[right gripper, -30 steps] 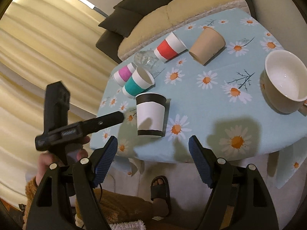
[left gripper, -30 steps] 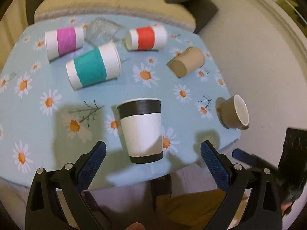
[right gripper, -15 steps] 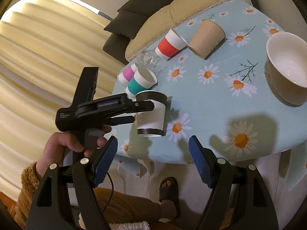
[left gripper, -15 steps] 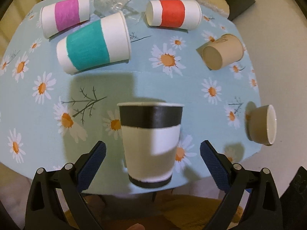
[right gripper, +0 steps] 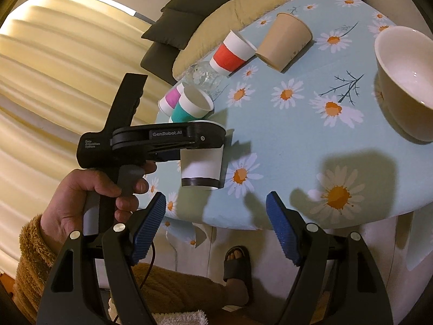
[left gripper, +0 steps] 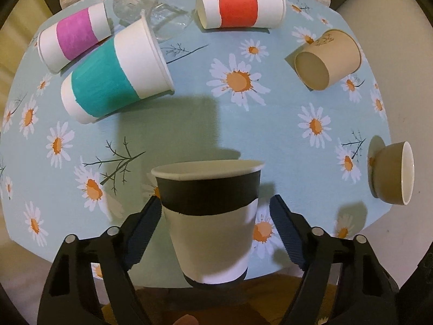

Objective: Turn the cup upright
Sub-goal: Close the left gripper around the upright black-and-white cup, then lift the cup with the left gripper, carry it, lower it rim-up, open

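Black-banded paper cup [left gripper: 209, 218] stands upright between left tool's [left gripper: 216, 233] spread ribbed blue pads; right tool [right gripper: 215, 227] gapes.

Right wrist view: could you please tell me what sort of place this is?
Probably a home living room: a sofa with dark cushions, curtains, and a table under a daisy cloth.

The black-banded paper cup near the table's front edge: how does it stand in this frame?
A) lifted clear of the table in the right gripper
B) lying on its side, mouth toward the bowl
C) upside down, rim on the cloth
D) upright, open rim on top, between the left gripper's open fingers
D. The black-banded cup stands with its rim up and its base on the cloth, the left gripper open around it, one finger on each side.
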Available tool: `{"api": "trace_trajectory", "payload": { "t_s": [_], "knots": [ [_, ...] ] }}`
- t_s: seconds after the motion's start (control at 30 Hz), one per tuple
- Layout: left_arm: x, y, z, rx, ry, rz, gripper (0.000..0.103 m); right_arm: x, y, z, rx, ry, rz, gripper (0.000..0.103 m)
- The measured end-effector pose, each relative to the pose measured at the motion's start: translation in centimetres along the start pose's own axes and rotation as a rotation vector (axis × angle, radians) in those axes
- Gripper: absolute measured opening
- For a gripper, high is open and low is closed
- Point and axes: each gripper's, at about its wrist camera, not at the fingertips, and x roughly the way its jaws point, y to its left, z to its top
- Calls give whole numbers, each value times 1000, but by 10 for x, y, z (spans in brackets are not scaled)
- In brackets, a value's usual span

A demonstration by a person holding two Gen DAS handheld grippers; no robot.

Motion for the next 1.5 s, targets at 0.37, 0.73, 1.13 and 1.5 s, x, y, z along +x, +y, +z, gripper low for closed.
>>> {"api": "trace_trajectory", "payload": {
  "t_s": [0.37,0.73,1.13,1.5],
  "knots": [
    [-1,-3,-3,11,-18,-3,64,3,0,0,2,11,-8,76],
    [-53,17,-28,1,-211,-100,63,1,16,0,-71,-22,18,76],
    [-97,12,-88,125,-728,-126,63,-6,30,5,-134,-85,59,76],
    [-100,-5,-126,201,-1081,-65,63,-3,21,7,-127,-85,41,76]
  ]
}}
